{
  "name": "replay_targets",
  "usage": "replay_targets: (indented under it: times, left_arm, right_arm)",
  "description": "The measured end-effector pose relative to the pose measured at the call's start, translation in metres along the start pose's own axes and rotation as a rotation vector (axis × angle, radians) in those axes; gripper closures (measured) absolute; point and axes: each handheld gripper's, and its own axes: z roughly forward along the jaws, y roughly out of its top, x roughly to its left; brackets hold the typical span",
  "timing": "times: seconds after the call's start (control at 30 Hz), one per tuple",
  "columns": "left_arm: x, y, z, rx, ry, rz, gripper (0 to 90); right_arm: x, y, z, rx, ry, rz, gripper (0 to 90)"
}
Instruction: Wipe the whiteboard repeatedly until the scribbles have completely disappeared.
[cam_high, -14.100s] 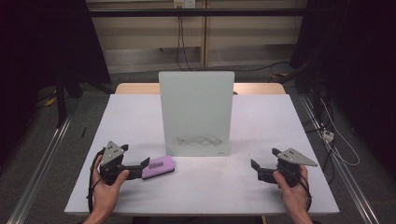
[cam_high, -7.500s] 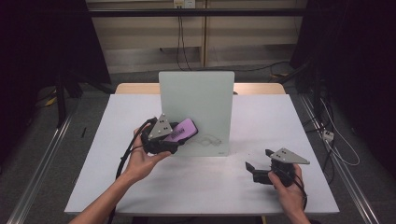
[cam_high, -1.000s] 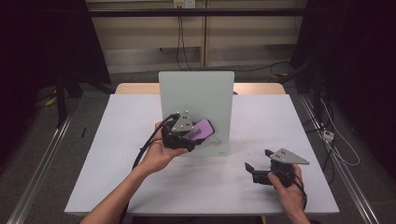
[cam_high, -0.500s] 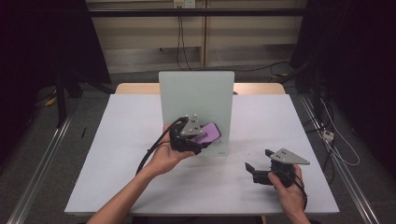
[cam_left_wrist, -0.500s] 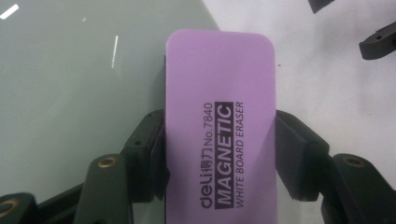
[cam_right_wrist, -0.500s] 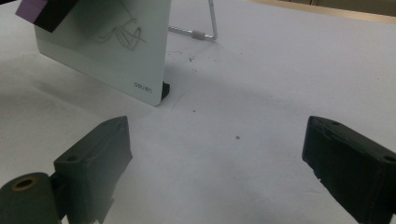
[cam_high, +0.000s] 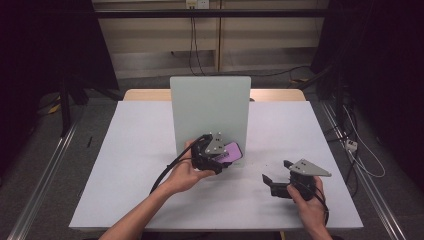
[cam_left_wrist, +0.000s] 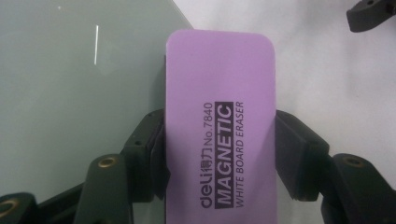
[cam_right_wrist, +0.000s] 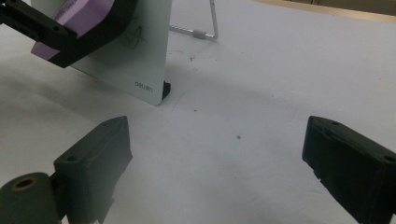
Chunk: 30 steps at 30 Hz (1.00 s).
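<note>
The work surface is a white table (cam_high: 150, 150), matt and plain, with a few dark specks near its middle. A strip of pale wood shows at its far edge. The room beyond is dim: dark hangings stand at left and right, cables hang down a light far wall, and metal rails run along the grey floor on both sides of the table.

A small upright whiteboard (cam_high: 210, 107) stands at mid-table, facing the person. The left gripper (cam_high: 220, 156) is at the board's lower right part, its jaws closed on a purple eraser (cam_high: 231, 151) that it holds against the board face. The right gripper (cam_high: 278, 181) rests low over the table at near right, well apart from the board, jaws standing wide with nothing between them.

The left gripper view gives what the high view cannot: the eraser (cam_left_wrist: 219, 126) is clamped across its width by both black jaws, and its printed label reads "MAGNETIC WHITE BOARD ERASER" (with a maker's mark and number). The right gripper view adds the board's (cam_right_wrist: 140, 51) near corner with its small black foot, a wire stand behind it, and dark pen marks beside the eraser (cam_right_wrist: 79, 18) on the board face (too faint to make out from above).
</note>
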Motion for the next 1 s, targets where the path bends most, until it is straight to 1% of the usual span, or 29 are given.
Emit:
replay_targets:
  times: [0.07, 0.17, 0.2, 0.27, 0.3, 0.37, 0.5, 0.57, 0.6, 0.67, 0.73, 0.83, 0.9, 0.97, 1.0]
  left_arm:
    - [-0.003, -0.001, 0.003, 0.017, -0.004, 0.013, 40.7]
    - [-0.004, -0.003, 0.004, 0.029, -0.007, 0.008, 40.7]
    - [-0.004, -0.003, 0.003, 0.031, -0.007, 0.015, 40.8]
    - [-0.003, -0.004, 0.003, 0.008, -0.004, 0.006, 40.8]
    - [-0.001, -0.003, 0.0, 0.024, -0.006, 0.013, 40.8]
    - [0.002, -0.002, -0.005, 0.005, 0.003, -0.003, 40.8]
    - [0.012, -0.001, -0.021, -0.027, 0.032, -0.021, 40.8]
    - [0.016, -0.001, -0.028, -0.041, 0.051, -0.034, 40.8]
    - [0.019, -0.001, -0.032, -0.057, 0.057, -0.041, 40.8]
    - [0.024, -0.003, -0.039, -0.085, 0.071, -0.063, 40.8]
    - [0.026, -0.005, -0.044, -0.093, 0.077, -0.079, 40.7]
    - [0.022, -0.006, -0.041, -0.077, 0.089, -0.066, 40.7]
    - [0.019, -0.005, -0.037, -0.061, 0.086, -0.05, 40.6]
    - [0.017, -0.003, -0.032, -0.057, 0.079, -0.038, 40.6]
    - [0.016, -0.001, -0.03, -0.064, 0.076, -0.038, 40.6]
  right_arm:
    - [0.0, 0.0, 0.0, 0.001, 0.001, 0.003, 8.0]
    - [0.0, 0.0, 0.0, -0.001, 0.001, 0.002, 8.0]
    - [0.0, 0.0, 0.0, -0.001, 0.0, 0.001, 8.0]
    - [0.0, 0.0, 0.0, 0.0, -0.002, 0.003, 8.0]
    - [0.0, 0.0, -0.001, -0.002, 0.0, 0.004, 8.1]
    - [0.0, 0.0, -0.001, -0.002, 0.0, 0.003, 8.0]
    - [0.0, 0.0, -0.001, -0.002, 0.0, 0.004, 8.0]
    - [0.0, 0.0, 0.0, -0.003, -0.001, 0.002, 8.0]
    - [0.0, 0.0, -0.001, -0.002, 0.0, 0.005, 8.0]
    - [0.0, 0.0, -0.001, -0.002, 0.0, 0.003, 8.0]
    - [0.0, 0.0, -0.001, -0.003, -0.002, 0.003, 8.0]
    - [0.0, 0.0, -0.001, -0.004, -0.003, 0.006, 8.1]
    - [0.0, 0.0, -0.001, -0.003, -0.002, 0.002, 8.0]
    - [0.0, 0.0, -0.001, -0.003, -0.002, 0.001, 8.0]
    - [0.0, 0.0, -0.001, -0.002, -0.001, 0.001, 8.0]
